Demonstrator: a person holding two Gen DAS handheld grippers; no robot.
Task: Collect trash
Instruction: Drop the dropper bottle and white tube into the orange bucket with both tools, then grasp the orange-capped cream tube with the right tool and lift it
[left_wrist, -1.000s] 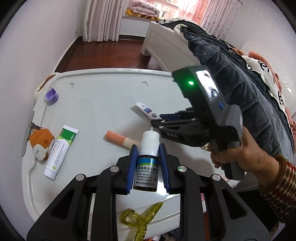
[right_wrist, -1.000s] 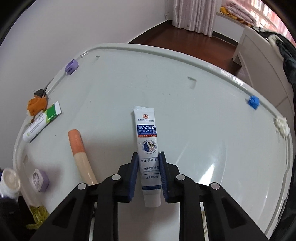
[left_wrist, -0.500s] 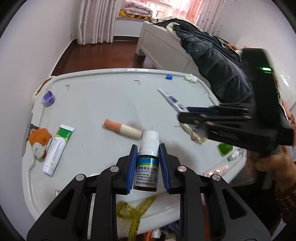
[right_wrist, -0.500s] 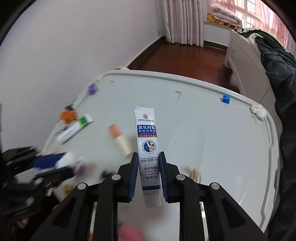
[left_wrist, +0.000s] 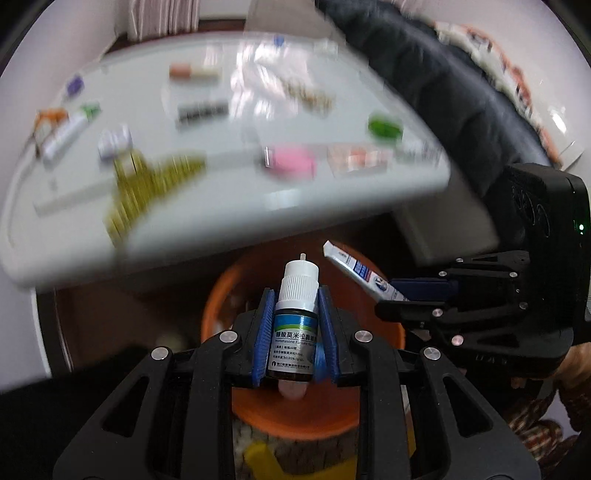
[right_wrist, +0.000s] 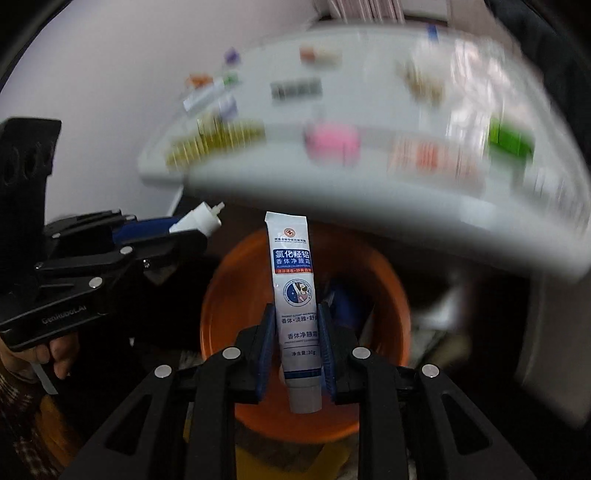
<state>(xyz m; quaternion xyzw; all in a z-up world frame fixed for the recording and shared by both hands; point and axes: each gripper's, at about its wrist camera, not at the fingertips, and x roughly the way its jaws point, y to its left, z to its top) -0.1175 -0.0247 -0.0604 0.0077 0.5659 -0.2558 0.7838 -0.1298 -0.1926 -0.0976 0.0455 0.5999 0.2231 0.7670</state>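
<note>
Orange plastic bin (left_wrist: 216, 306) down low, just under the near edge of the white table (left_wrist: 221, 236). Some trash inside already, too dark to name.

Left gripper (left_wrist: 296, 291): shut tight on a small dark dropper bottle (left_wrist: 295, 332) with a white ribbed cap. Blue pads on both sides of the label, cap poking out past the tips. Right over the mouth of the bin.

Right gripper (right_wrist: 297, 306): shut tight on a white and blue cream tube (right_wrist: 293, 266). Pads on the part near the cap, flat sealed end sticking out far in front. Also right over the bin, just beside the other gripper.

Bottle: likely light, hard and smooth. Maybe glass, so maybe easy to crack. Best held around the fat middle, as now, not by the thin cap. Round and a bit slippery, so likely to roll if set down on its side.

Tube: likely very light and soft. Easy to squash flat in the middle. Best held near the cap end, where it looks stiffer. No hard squeeze, or cream might come out.

Drop not done yet. Probably nothing more to do than open both jaws and let go.

Much more on the table, all blurred: a yellow hair clip (left_wrist: 147, 177), something pink (left_wrist: 291, 162), a green cap (left_wrist: 384, 127).
</note>
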